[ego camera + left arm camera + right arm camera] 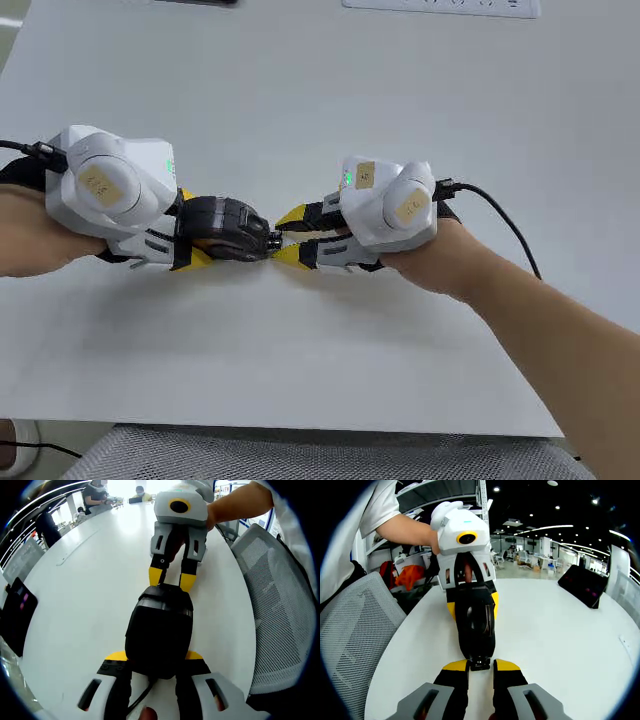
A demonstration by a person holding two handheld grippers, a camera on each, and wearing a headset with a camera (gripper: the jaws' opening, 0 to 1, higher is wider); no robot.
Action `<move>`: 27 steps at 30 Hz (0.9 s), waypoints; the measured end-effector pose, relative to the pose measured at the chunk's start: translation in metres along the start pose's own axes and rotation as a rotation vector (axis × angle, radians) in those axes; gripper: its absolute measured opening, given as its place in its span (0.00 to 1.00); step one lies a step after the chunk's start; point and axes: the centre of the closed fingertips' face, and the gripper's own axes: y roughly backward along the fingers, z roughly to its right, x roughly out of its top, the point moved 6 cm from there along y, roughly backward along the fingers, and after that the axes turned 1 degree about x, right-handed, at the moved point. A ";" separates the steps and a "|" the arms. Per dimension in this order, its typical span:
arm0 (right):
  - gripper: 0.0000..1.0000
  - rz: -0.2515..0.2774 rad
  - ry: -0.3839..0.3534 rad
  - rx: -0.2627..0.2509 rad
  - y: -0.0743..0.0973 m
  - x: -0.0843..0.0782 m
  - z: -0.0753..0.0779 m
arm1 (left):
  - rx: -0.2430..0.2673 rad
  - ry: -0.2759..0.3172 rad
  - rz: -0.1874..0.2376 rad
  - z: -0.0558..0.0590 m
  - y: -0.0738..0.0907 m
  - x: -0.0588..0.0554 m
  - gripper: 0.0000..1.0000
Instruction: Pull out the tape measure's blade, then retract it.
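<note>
The left hand-held gripper (154, 656) has its 2 yellow-tipped jaws closed on the sides of the black tape measure (225, 228), which is held just above the white tabletop (300, 100) near its front edge, with its blade mouth turned toward the other gripper. The right hand-held gripper (480, 666) faces it tip to tip. Its 2 jaws stand only narrowly apart, one on each side of the small dark end hook (272, 240) that sticks out of the case. From the right gripper view the hook nearly fills the gap, but whether the pads actually press on it cannot be told. Almost no blade is drawn out, and the hook sits right at the case. A black cable (500, 225) trails from the right gripper over the person's forearm. A grey mesh chair back (280, 605) stands beside the tabletop, and a dark flat device (584, 584) lies well away on it.
</note>
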 end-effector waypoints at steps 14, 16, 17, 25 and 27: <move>0.12 0.008 0.002 0.008 -0.002 0.000 -0.002 | 0.000 0.001 0.003 -0.001 0.000 0.000 0.29; 0.12 0.009 0.000 0.003 -0.002 0.000 -0.002 | 0.001 0.003 0.003 -0.001 0.000 0.000 0.29; 0.12 0.009 0.004 0.001 -0.002 0.001 -0.002 | 0.001 0.002 0.004 -0.001 0.000 0.000 0.29; 0.11 0.017 0.000 -0.002 -0.002 0.000 -0.001 | 0.001 -0.001 0.005 -0.001 0.000 -0.001 0.29; 0.11 0.017 0.000 0.000 -0.002 0.000 -0.001 | 0.001 0.001 0.005 -0.001 0.000 -0.001 0.29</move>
